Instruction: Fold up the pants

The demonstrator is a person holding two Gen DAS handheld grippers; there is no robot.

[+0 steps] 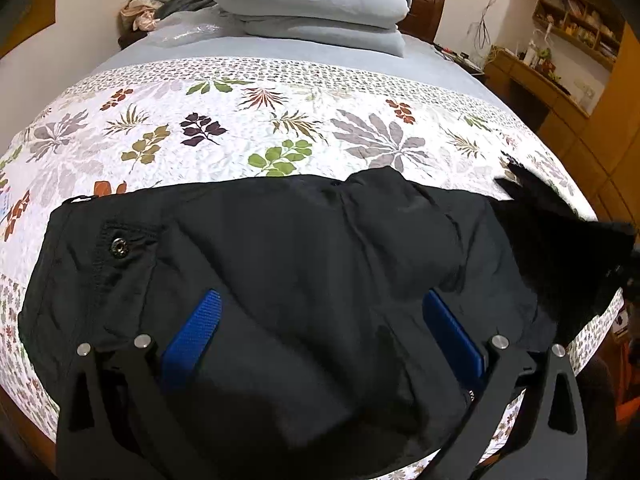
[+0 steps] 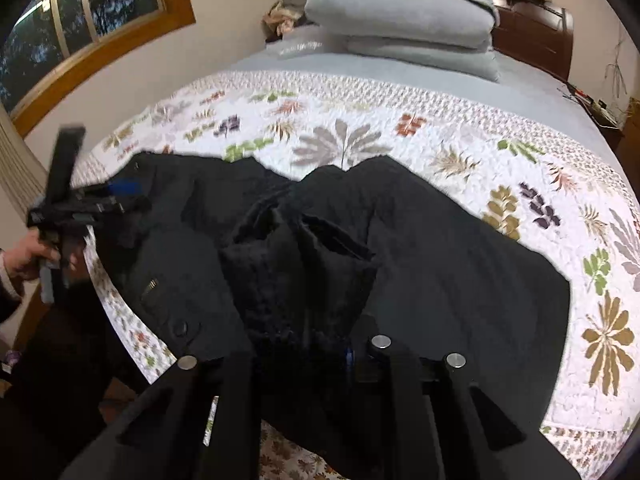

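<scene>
Black pants (image 1: 304, 240) lie crumpled across the near part of the bed, with a snap button (image 1: 119, 248) at their left end. My left gripper (image 1: 320, 300) hovers over them, open, its blue pads (image 1: 192, 336) far apart and the cloth lying loose below. In the right wrist view a hand (image 2: 24, 256) holds the left gripper (image 2: 120, 196) over the left end of the pants (image 2: 440, 264). My right gripper (image 2: 304, 344) is shut on a bunched fold of the pants near the bed's front edge; its fingertips are buried in the cloth.
A leaf-patterned quilt (image 1: 240, 128) covers the bed. Stacked grey pillows (image 1: 320, 4) and loose clothes (image 1: 148, 0) lie at the headboard end. A wooden desk and shelves (image 1: 568, 48) stand to the right, and a window (image 2: 80, 4) is on the left wall.
</scene>
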